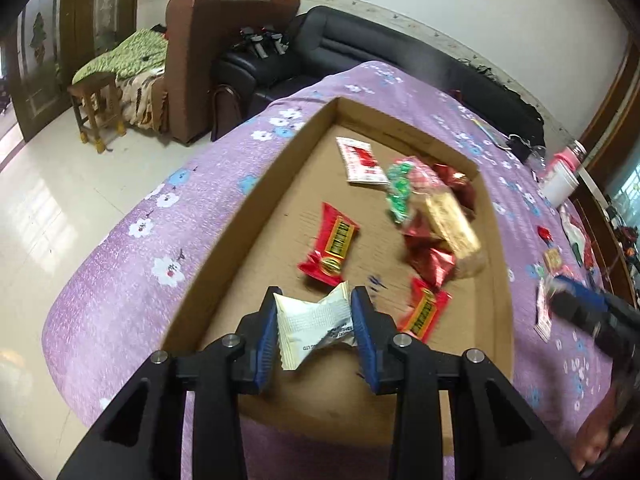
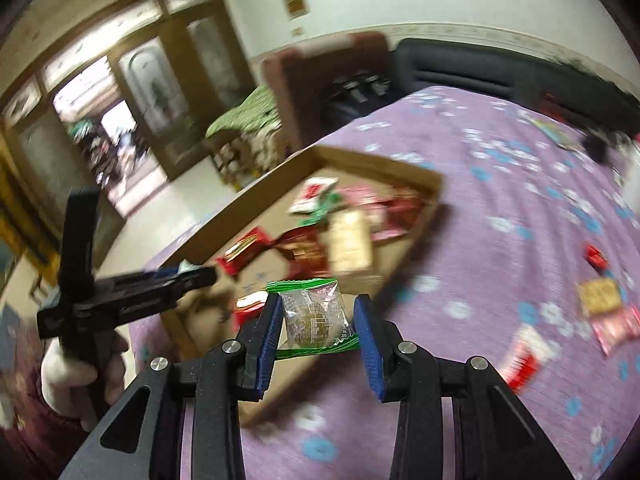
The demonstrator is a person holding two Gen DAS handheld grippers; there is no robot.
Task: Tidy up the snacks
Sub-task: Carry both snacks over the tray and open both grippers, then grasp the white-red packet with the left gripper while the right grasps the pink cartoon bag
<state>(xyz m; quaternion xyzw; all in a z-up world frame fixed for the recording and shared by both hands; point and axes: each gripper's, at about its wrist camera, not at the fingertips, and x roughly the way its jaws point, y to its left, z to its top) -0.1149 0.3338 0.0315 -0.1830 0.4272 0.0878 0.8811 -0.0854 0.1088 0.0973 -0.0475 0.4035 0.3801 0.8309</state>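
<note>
A shallow cardboard box lies on a purple flowered cloth and holds several wrapped snacks, among them a red bar and a gold pack. My left gripper is shut on a white snack packet and holds it over the near end of the box. My right gripper is shut on a clear, green-edged snack packet above the box's near right corner. The left gripper also shows in the right wrist view. The right gripper shows blurred in the left wrist view.
Loose snacks lie on the cloth to the right of the box. A white cup and a pink bottle stand at the far right. A black sofa, a brown armchair and a wooden stool stand beyond the table.
</note>
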